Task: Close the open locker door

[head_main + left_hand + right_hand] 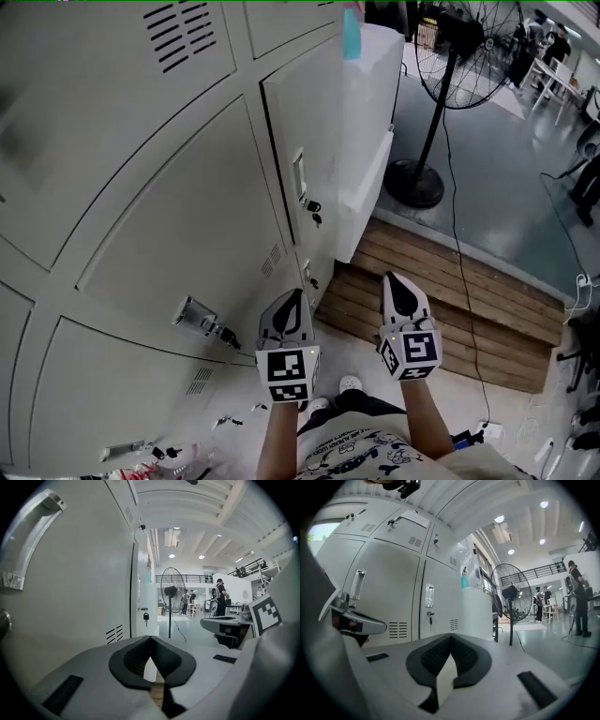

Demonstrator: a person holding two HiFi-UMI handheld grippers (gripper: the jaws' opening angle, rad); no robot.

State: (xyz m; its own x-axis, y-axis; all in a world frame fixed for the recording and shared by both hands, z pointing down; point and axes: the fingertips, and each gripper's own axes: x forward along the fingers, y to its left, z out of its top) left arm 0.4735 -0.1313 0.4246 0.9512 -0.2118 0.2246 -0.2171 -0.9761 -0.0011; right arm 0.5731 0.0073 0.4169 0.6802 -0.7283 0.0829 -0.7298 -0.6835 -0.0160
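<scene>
A bank of pale grey lockers (141, 187) fills the left half of the head view, seen steeply from above. Grey floor (506, 169) takes up the right half. A slatted wooden platform (450, 291) lies at the foot of the lockers. A white cabinet (370, 94) stands against the right end of the bank, with a teal object (352, 33) on top. A black pedestal fan (436, 112) stands on the floor just beyond the cabinet.

The locker door (305, 112) nearest the cabinet lies flush with its neighbours in both the head view and the right gripper view. It bears a vertical handle (299, 175), with a key (313, 208) hanging in the lock below it.

The left gripper (293, 298) and right gripper (396, 284) are held side by side in front of the person, low in the head view. Both are apart from the lockers, and both point towards the platform. The left gripper (151, 641) has its jaws together with nothing between them. The right gripper (451, 637) likewise has its jaws pressed tip to tip on nothing.
</scene>
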